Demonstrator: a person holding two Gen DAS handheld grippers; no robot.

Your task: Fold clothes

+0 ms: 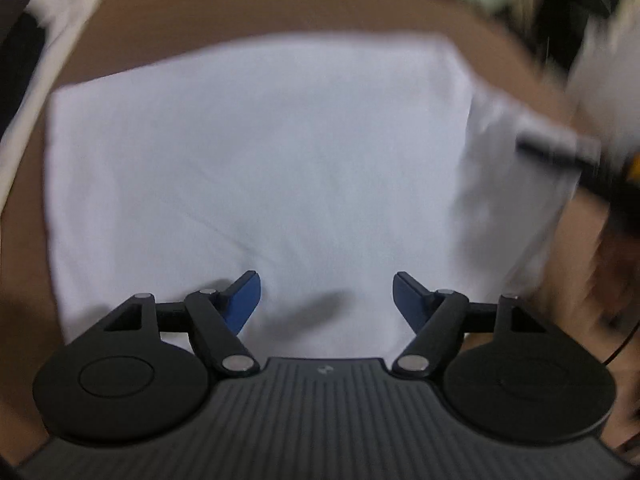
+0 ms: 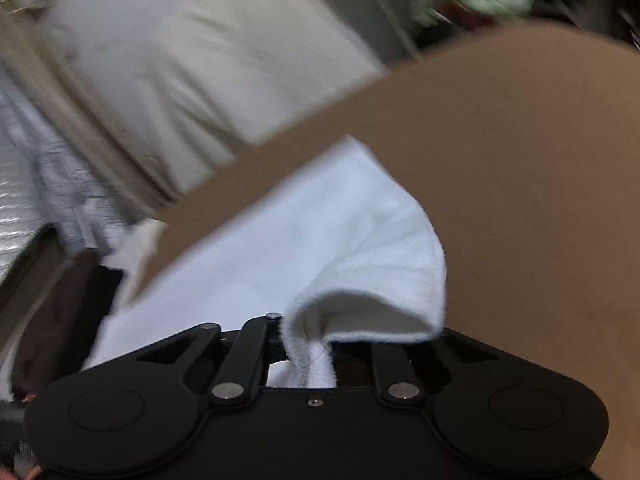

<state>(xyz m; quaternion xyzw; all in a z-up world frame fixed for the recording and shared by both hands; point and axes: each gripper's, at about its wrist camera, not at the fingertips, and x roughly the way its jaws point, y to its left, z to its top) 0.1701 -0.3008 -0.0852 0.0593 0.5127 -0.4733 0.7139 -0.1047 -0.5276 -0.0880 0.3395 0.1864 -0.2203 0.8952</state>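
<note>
While left gripper [image 1: 326,300] gapes above white cloth [image 1: 256,168], right gripper [image 2: 316,356] clamps its 6 o'clock edge.

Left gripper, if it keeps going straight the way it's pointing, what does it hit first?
Most likely the white cloth spread on the brown table. The left gripper is open, angled down at it, nothing between; depth is blurred.
</note>
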